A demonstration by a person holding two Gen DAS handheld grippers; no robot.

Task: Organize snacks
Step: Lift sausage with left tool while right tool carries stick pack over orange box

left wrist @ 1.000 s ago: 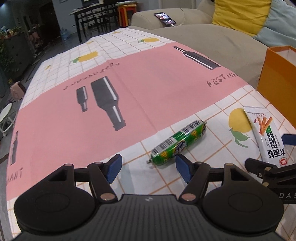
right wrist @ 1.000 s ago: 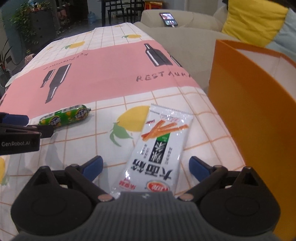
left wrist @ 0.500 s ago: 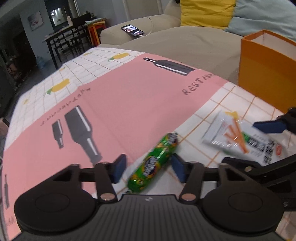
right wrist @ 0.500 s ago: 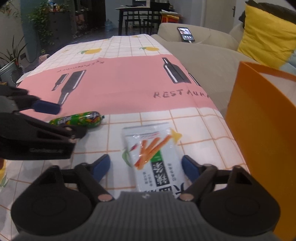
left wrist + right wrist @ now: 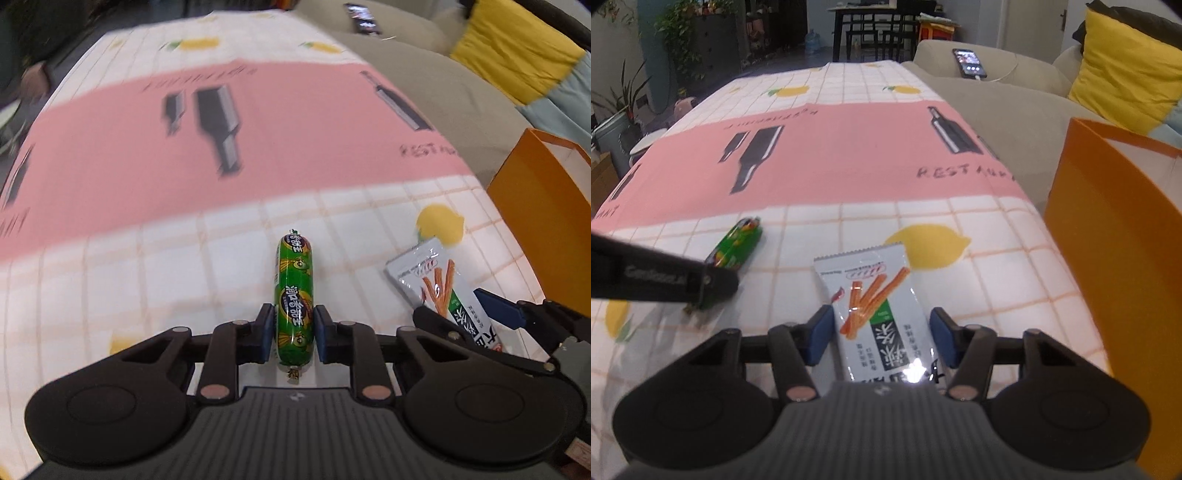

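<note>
The green sausage [image 5: 294, 295] is pinched between the blue-padded fingers [image 5: 266, 332] of the left gripper [image 5: 294, 334], pointing straight out toward 12 o'clock, pads pressed on both sides of its near half. At about 3 o'clock, the white snack packet [image 5: 439, 284] is seen lying between the right gripper [image 5: 461, 314] fingers. An orange box [image 5: 546, 229] is parked around 2 o'clock on the surface [image 5: 147, 288], whose pink-and-checked cloth is blurred.

Green sausage [image 5: 294, 295], white packet [image 5: 881, 314] flat.
</note>
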